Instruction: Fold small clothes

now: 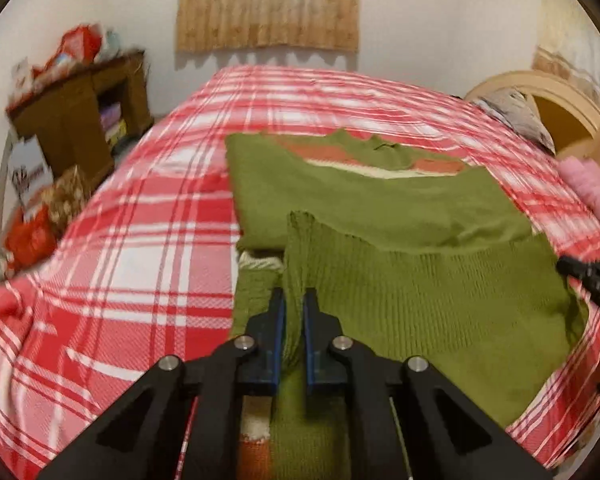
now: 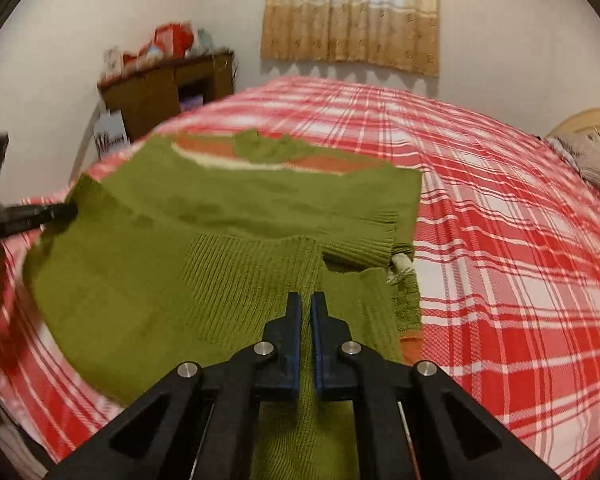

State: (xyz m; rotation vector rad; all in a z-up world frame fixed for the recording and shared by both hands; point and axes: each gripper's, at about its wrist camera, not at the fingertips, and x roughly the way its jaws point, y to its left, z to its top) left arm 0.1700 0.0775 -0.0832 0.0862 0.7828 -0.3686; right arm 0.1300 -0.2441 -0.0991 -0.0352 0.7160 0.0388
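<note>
Both hand-held grippers pinch the green sweater (image 1: 380, 200) hem — only the right view shows its ribbed cuff (image 2: 360, 250).

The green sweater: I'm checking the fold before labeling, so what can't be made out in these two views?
- The green sweater: its near hem is hidden behind the left gripper in the left wrist view, and behind the right gripper in the right wrist view.
- Items on the wooden cabinet: blurred in both views.
- Bed: near edge cut off by the frame.
</note>
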